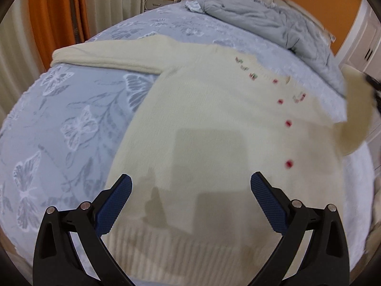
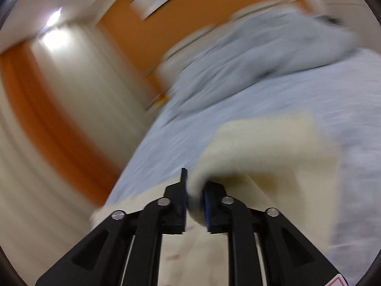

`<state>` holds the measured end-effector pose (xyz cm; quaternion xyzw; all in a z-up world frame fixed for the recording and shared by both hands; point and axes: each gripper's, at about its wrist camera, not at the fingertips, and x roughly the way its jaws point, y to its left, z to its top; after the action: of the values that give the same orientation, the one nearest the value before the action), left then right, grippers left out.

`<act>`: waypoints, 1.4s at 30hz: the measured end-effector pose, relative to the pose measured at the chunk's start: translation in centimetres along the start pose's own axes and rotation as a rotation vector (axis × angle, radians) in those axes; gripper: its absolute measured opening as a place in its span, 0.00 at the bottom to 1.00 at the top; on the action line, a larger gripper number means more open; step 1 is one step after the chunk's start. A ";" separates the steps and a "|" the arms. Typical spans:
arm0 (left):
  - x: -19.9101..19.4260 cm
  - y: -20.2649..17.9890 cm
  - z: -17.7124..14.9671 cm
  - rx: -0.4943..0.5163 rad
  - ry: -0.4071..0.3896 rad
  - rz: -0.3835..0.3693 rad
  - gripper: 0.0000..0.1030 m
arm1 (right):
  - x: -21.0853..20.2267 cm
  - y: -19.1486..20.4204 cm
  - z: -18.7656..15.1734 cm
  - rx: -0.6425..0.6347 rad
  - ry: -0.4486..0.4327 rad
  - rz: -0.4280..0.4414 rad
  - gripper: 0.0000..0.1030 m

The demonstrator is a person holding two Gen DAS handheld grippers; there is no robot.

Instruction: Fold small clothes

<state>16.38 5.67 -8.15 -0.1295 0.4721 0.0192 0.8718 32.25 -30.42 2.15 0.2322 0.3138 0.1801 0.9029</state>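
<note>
**Item: cream cardigan, first sleeve fold in hand**

Nearest us, the left gripper (image 1: pixel 190 188): blue-padded fingers (image 1: pixel 114 205) spread wide, nothing between them, hanging over the ribbed hem (image 1: pixel 181 250) of the cardigan (image 1: pixel 204 124).

Right gripper (image 2: pixel 194 200): jaws nearly together, clamped on a thick bunch of cream knit, which we take to be the right sleeve (image 2: pixel 266 147). The right wrist view is badly smeared, so we cannot tell how deep the cloth sits in the pads.

Cardigan: laid flat, front up, on the pale blue butterfly bedspread (image 1: pixel 71 109); red buttons (image 1: pixel 288 123) run down its front. The left sleeve (image 1: pixel 104 57) lies stretched out sideways towards the orange curtain (image 1: pixel 54 16). A grey duvet (image 1: pixel 262 16) is heaped at the headboard, well apart from the garment.

Handling notes, as we judge them: we should carry the held sleeve across the chest in a low arc, laying it over the button line without dragging the body askew. Our free gripper would serve best pinning the hem or side seam. Knit stretches; we should keep the pull light.
</note>
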 end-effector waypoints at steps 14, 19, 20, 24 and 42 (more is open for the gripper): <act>12.0 -6.5 13.1 -0.117 0.081 -0.243 0.95 | -2.6 -8.3 -9.3 0.157 0.077 -0.400 0.54; 17.2 -6.6 13.9 -0.169 0.112 -0.129 0.41 | 0.7 -13.2 -10.4 0.280 0.150 -0.428 0.51; 17.1 -6.7 14.1 -0.155 0.097 -0.124 0.27 | 1.2 -13.6 -10.4 0.301 0.153 -0.418 0.23; 14.2 -6.9 15.7 -0.108 -0.017 -0.224 0.11 | -1.8 -11.9 -9.3 0.288 -0.010 -0.338 0.17; 11.6 8.8 14.5 -0.443 -0.100 -0.183 0.75 | 1.7 -7.3 -11.6 0.057 0.158 -0.535 0.29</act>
<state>33.32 16.63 -12.05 -0.3583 0.3989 0.0497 0.8426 27.25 -32.10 -10.66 0.1516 0.4383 -0.0559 0.8842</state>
